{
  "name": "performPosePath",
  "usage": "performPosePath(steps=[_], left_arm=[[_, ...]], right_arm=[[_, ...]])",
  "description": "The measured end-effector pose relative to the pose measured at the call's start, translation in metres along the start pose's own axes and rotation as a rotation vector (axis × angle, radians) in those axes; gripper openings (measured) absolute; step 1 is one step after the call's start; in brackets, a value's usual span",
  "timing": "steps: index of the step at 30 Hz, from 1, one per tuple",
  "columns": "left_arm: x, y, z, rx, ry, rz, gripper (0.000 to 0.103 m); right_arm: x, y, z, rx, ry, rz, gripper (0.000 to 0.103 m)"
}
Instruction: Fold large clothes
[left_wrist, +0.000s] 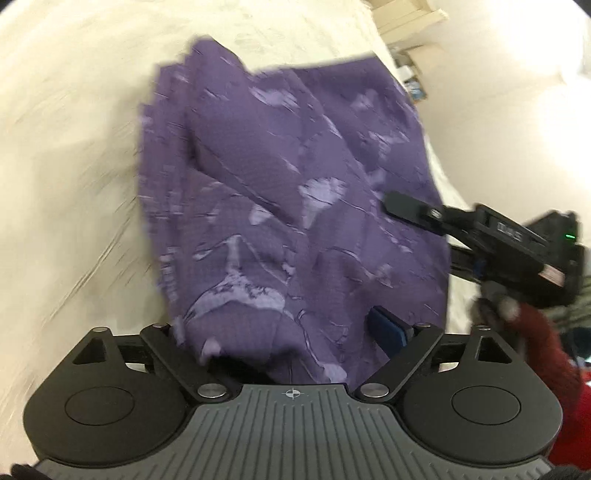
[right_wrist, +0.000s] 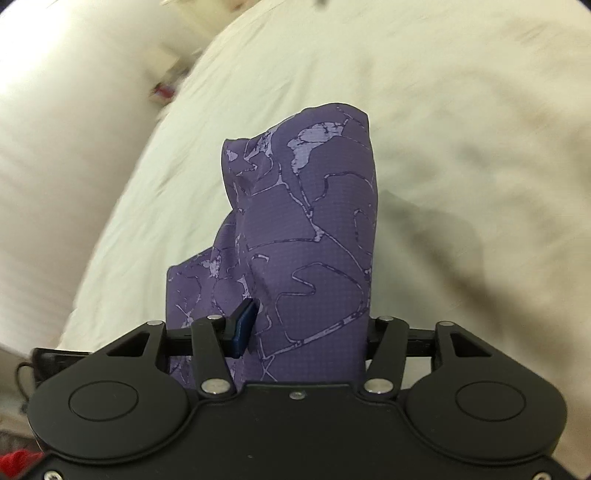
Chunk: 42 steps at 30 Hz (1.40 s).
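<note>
Item: purple patterned garment (left_wrist: 288, 206), thin woven cloth with pale lilac markings, bunched and partly folded, lifted over a cream bedsheet (left_wrist: 74, 147). Left gripper (left_wrist: 288, 332): jaws stand wide apart; a thick gather of the cloth fills the space between them and spreads forward from there; only the blue pad (left_wrist: 388, 328) on one side shows, seemingly against the cloth, and the other finger is buried, so a firm grip cannot be confirmed. Right gripper (right_wrist: 306, 328): jaws about half apart, clamped on a tall roll of the same cloth, which stands up straight ahead of the jaws; one blue pad presses into its flank, and the other side is hidden behind the fabric. Seen from the left wrist, the right gripper reaches in from the right over the cloth's edge, held by a hand in a dark red sleeve (left_wrist: 546, 350). Step in hand, as judged: carrying a doubled portion across mid-fold, both views being motion-blurred. Next move calls for: lowering the bundle flat on the sheet, edges aligned, releasing both sides together, then smoothing.
</note>
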<state>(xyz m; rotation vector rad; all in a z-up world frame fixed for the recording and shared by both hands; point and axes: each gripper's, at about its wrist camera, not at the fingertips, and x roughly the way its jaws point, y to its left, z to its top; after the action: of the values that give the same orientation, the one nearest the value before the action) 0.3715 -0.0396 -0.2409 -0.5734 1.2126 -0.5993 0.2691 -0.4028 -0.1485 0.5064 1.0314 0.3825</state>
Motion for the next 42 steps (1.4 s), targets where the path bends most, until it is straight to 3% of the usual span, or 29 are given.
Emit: performPosePath(steps=[2,5,10,14,19,24,26,30,32,35,38,42], left_arm=[[0.014,-0.011,0.007,-0.008,-0.021,0.104,0.09],[0.02,-0.021,0.003,-0.001,-0.038,0.215,0.09],[-0.003,-0.037,-0.01,0.124,-0.095,0.361,0.09],[-0.026,-0.078,-0.016,0.287,-0.181,0.469,0.089],[-0.04,-0.113,-0.002,0.459,-0.294,0.468,0.089],[-0.003,-0.13,0.019,0.534,-0.259,0.398,0.089],[0.014,-0.12,0.029,0.519,-0.219,0.38,0.089],[0.042,-0.083,0.052,0.403,-0.162,0.497,0.089],[0.041,-0.066,0.061,0.346,-0.168,0.558,0.091],[0.027,-0.057,0.065,0.263,-0.179,0.552,0.09],[0.009,-0.075,0.056,0.307,-0.205,0.614,0.09],[-0.018,-0.102,0.036,0.354,-0.221,0.622,0.09]], right_arm=[[-0.004,-0.013,0.01,-0.003,-0.002,-0.102,0.074],[0.002,-0.022,0.007,-0.043,0.035,-0.258,0.076],[-0.02,-0.028,-0.006,-0.061,-0.023,-0.245,0.086],[-0.031,-0.025,-0.011,-0.099,-0.098,-0.224,0.09],[-0.048,-0.013,-0.027,-0.112,-0.153,-0.227,0.091],[-0.053,-0.013,-0.04,-0.079,-0.164,-0.212,0.092],[-0.052,-0.015,-0.043,-0.074,-0.152,-0.214,0.092],[-0.055,-0.018,-0.048,-0.069,-0.14,-0.223,0.092],[-0.059,-0.016,-0.049,-0.088,-0.145,-0.238,0.093],[-0.063,-0.013,-0.05,-0.105,-0.154,-0.243,0.102],[-0.065,-0.004,-0.051,-0.138,-0.169,-0.264,0.102],[-0.069,0.012,-0.052,-0.176,-0.187,-0.29,0.102]])
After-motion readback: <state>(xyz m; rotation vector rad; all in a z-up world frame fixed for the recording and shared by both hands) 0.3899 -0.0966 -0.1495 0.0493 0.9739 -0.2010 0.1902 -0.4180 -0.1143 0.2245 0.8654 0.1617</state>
